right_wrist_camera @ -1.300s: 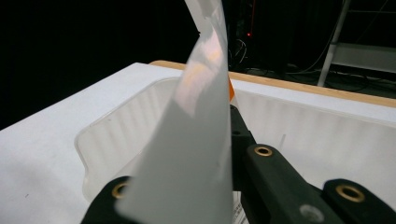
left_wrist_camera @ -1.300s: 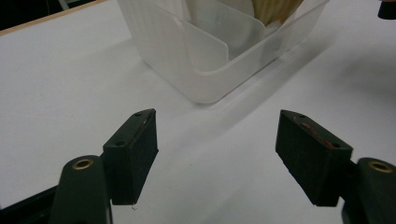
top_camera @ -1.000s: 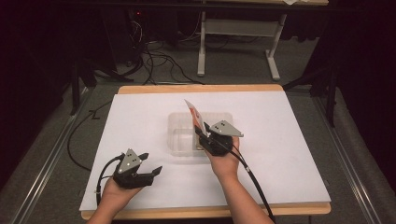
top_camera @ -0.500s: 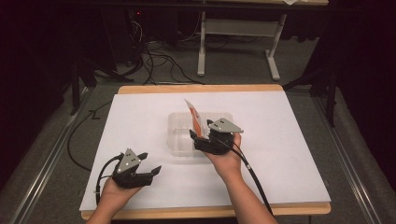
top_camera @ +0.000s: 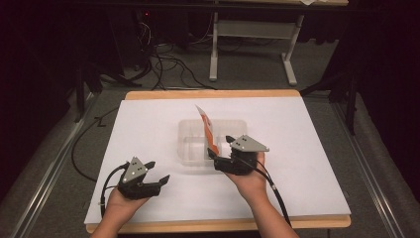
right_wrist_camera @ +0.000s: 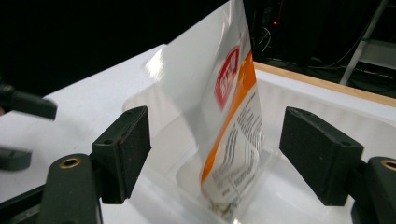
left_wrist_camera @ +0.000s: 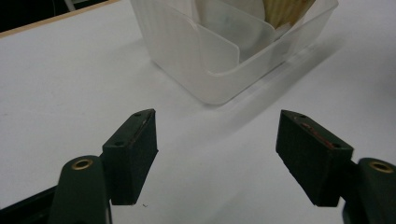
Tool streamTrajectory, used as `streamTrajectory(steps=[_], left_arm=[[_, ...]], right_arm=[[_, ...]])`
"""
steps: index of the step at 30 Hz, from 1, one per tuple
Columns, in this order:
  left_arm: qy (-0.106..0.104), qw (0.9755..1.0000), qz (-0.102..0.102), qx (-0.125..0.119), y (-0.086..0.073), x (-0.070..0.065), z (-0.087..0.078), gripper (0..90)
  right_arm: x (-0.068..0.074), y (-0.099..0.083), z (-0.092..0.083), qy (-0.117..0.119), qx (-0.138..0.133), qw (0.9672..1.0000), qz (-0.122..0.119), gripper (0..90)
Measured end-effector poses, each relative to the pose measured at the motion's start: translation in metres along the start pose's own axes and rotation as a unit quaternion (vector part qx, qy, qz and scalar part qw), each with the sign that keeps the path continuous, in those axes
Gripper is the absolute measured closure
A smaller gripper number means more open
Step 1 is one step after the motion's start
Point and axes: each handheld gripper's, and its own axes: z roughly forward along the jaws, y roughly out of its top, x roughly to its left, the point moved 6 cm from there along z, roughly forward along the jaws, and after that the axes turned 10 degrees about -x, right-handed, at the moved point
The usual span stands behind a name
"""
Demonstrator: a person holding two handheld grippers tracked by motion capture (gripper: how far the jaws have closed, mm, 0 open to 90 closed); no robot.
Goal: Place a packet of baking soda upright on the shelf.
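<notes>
So the main thing here is the packet [right_wrist_camera: 229,126], a white and orange pouch standing on its lower edge inside the clear plastic bin [top_camera: 190,148] in the middle of the white table [top_camera: 307,148], leaning up and away over the bin's rim; nothing is gripping it, since the right gripper [right_wrist_camera: 219,154] has its jaws spread wide on either side of the pouch with a clear gap on both sides; my worry is that the pouch looks pretty tippy, so if a jaw brushes it on the way in it could flop flat or slide out over the rim; a glossy film like that probably also slips or crumples if pinched near an edge; the bin looks light, so a nudge from the jaws could shove it across the table too; the left gripper [left_wrist_camera: 219,158] sits low near the front left of the table, jaws apart and empty, well short of the bin's near corner; hard-to-read stuff: the print on the pouch is too blurry to make out; its bottom is murky behind the frosted wall; there's something tan and ridged [left_wrist_camera: 285,11] in the bin's far compartment, cut off at the top, and I can't tell what it is.
</notes>
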Motion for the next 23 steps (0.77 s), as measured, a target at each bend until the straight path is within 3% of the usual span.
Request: streamTrajectory(steps=[6, 12, 15, 18, 23], left_arm=[[0.001, 1.0000, -0.002, 0.002, -0.001, 0.001, 0.000, 29.7], [0.003, 1.0000, -0.001, 0.003, -0.001, 0.000, 0.001, 29.7], [0.004, 1.0000, -0.006, 0.002, -0.002, -0.001, 0.001, 29.8], [0.005, 0.9999, -0.010, 0.003, -0.002, -0.002, 0.002, 29.8], [0.010, 0.9998, -0.017, 0.002, -0.002, -0.003, 0.003, 29.7]], right_arm=[[-0.006, -0.011, -0.034, 0.001, 0.008, 0.9998, -0.019, 25.5], [-0.043, -0.034, -0.078, -0.045, 0.038, 0.9973, -0.044, 27.2], [-0.064, -0.054, -0.099, -0.071, 0.053, 0.9956, -0.032, 30.2], [-0.079, -0.071, -0.103, -0.094, 0.091, 0.9912, -0.018, 30.4], [-0.076, -0.068, -0.095, -0.090, 0.080, 0.9925, -0.020, 30.4]])
